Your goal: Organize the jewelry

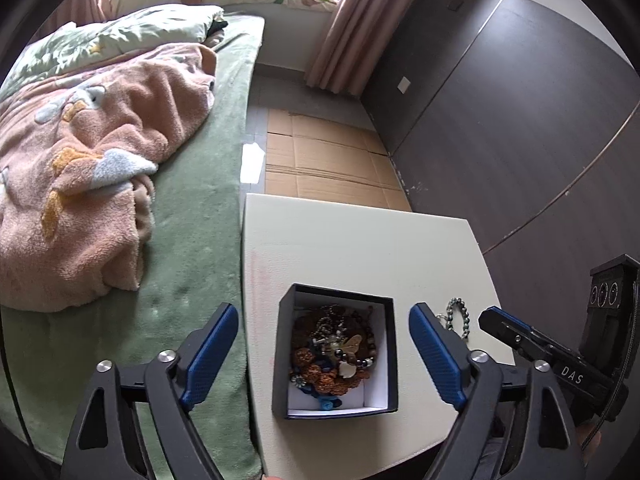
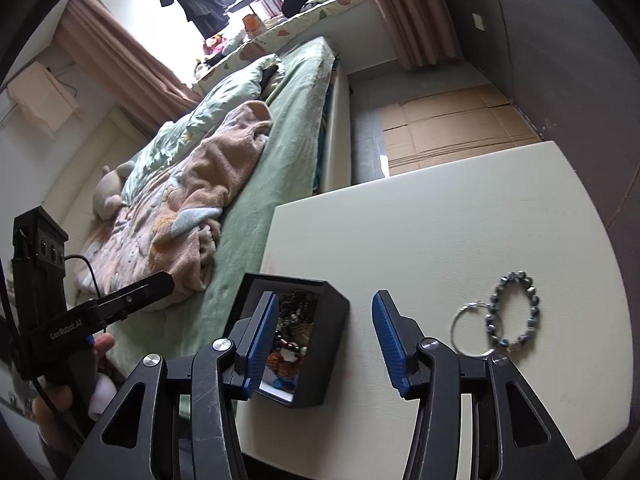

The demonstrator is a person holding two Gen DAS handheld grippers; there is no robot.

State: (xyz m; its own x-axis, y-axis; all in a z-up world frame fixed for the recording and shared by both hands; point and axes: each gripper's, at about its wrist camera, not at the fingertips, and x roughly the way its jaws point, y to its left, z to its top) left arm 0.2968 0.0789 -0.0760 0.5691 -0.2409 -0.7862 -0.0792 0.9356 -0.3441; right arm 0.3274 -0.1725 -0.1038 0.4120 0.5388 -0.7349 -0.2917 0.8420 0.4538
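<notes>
While both grippers hang over the near end of the cream table (image 1: pixel 360 240), neither one holds anything. The left gripper (image 1: pixel 323 340) stands wide open, its blue pads on either side of the black jewelry box (image 1: pixel 335 350), clear of the box walls. The right gripper (image 2: pixel 325 336) is partly open and empty; in its own view its left finger overlaps the box opening and its right finger stands over bare tabletop just beside the box.

Inside, the box has a white lining and is heaped with tangled jewelry (image 1: pixel 332 350): brown and dark bead strands, a chain, a gold-coloured winged piece, blue bits near the front. It sits close to the table edge that runs along the bed (image 1: pixel 192 240).

Two pieces lie loose on the table to the right of the box: a dark beaded bracelet (image 2: pixel 514 310) and a thin silver hoop (image 2: pixel 470 330), which touch or overlap at the hoop's right side. In the left wrist view the left gripper's right finger hides part of them. Nothing lies between the right gripper and these pieces.

A green sheet covers the bed, with a crumpled pink blanket (image 1: pixel 88 184) on it. Flattened cardboard (image 1: pixel 332 160) lies on the floor beyond the table, beside a dark panelled wall (image 1: pixel 520 120), and pink curtains (image 1: pixel 360 24) hang further back.
</notes>
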